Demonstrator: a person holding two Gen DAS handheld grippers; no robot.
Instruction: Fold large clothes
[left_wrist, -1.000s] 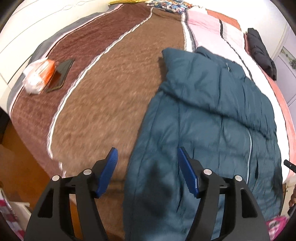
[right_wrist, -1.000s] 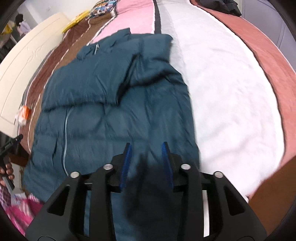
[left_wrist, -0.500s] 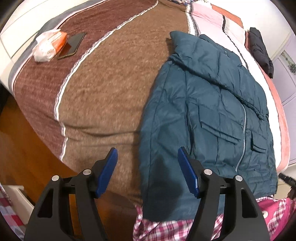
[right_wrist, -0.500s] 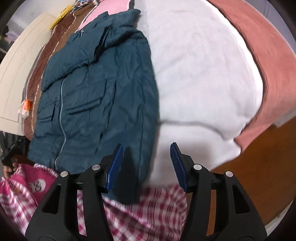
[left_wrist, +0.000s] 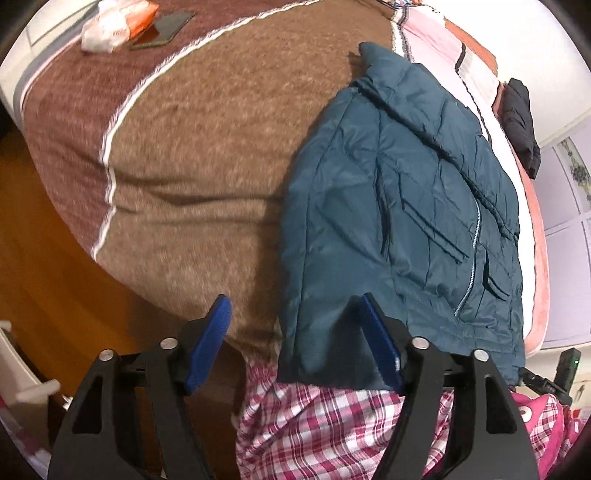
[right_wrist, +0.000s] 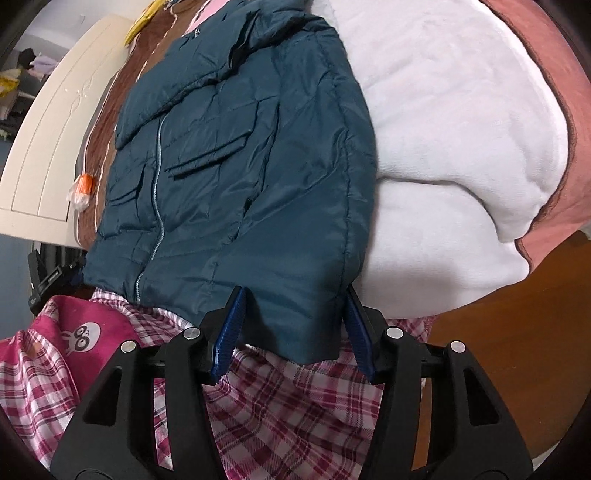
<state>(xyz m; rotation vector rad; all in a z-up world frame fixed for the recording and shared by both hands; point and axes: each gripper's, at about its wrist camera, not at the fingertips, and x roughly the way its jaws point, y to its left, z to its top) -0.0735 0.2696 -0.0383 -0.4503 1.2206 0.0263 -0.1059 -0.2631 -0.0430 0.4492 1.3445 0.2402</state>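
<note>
A dark teal padded jacket (left_wrist: 399, 206) lies front up on the bed (left_wrist: 192, 155), zipped, with its hem hanging over the bed's near edge above a person's pink plaid trousers (left_wrist: 317, 421). One sleeve is folded across its upper part. The jacket rests partly on the brown blanket (left_wrist: 207, 122) and partly on the white blanket (right_wrist: 436, 122).

The left tongs (left_wrist: 295, 343) stand spread wide at one hem corner; their jaws have just been opening, and the corner sits between them with the pads not pressing it. The right tongs (right_wrist: 293, 328) stand spread at the other hem corner, having opened within the last second; the hem lies between the blue pads (right_wrist: 229, 332), apparently unpinched.

Far up the bed lie a white and orange packet (left_wrist: 114, 22) beside a dark phone (left_wrist: 162, 29), and a black garment (left_wrist: 521, 122) near the opposite edge.
</note>
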